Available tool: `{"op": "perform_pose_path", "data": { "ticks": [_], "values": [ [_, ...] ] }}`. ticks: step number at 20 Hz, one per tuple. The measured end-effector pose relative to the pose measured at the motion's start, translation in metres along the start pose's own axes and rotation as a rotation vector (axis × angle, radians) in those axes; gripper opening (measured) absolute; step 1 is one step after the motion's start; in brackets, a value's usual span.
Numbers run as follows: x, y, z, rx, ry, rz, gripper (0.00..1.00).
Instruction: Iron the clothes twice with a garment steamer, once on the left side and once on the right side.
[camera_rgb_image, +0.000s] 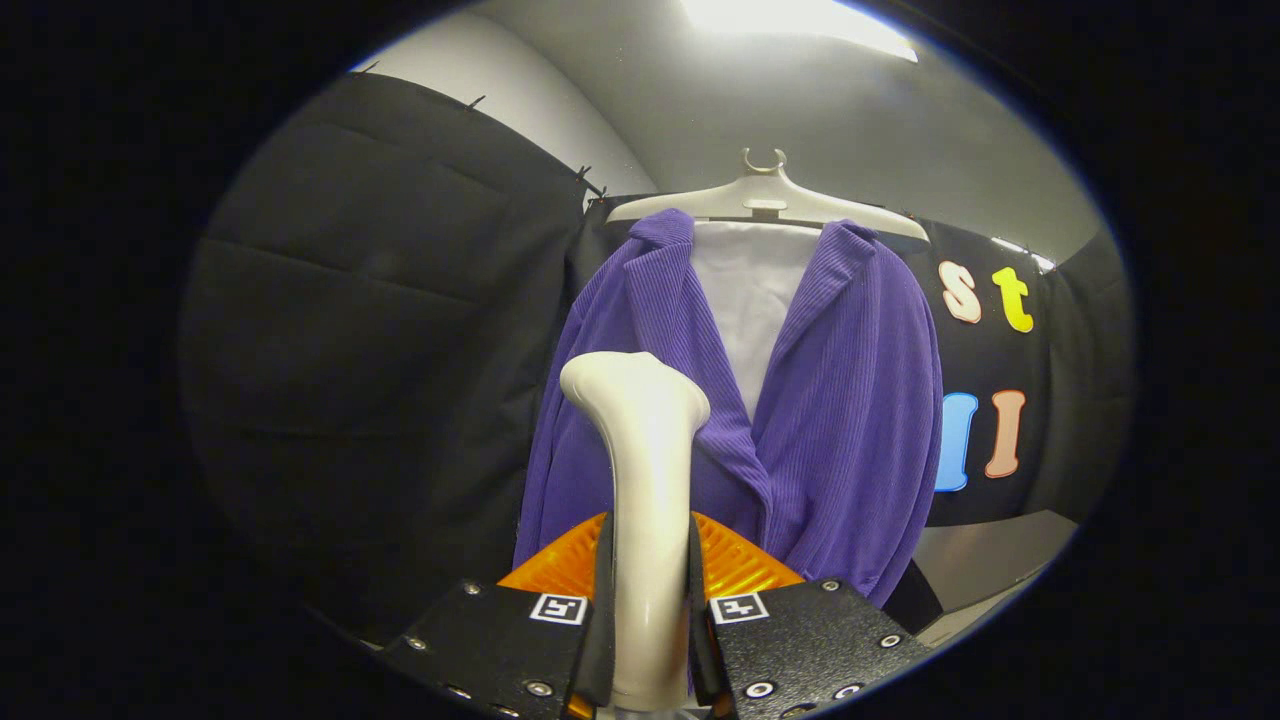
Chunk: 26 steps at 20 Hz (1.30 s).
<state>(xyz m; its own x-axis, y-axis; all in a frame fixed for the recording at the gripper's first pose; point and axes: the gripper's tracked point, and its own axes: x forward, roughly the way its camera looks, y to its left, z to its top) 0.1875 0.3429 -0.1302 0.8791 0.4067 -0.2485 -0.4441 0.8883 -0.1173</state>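
A purple ribbed jacket (850, 400) with a white lining hangs on a white hanger (765, 200) straight ahead of me. My gripper (650, 570) is shut on the handle of a cream garment steamer (645, 460), both fingers pressing its sides. The steamer stands upright between the fingers, and its rounded head sits in front of the jacket's left front panel, low on the lapel. Whether the head touches the cloth I cannot tell.
Black cloth walls (370, 330) close in on the left and behind the jacket. A pale floor or ledge (990, 560) shows at the lower right, beyond the jacket's hem. A ceiling light (790, 20) glares above.
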Motion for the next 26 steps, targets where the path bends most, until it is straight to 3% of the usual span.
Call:
{"op": "perform_pose_path", "data": {
  "ticks": [26],
  "values": [
    [-0.071,0.024,-0.219,-0.018,0.366,0.066,0.3]
  ]
}}
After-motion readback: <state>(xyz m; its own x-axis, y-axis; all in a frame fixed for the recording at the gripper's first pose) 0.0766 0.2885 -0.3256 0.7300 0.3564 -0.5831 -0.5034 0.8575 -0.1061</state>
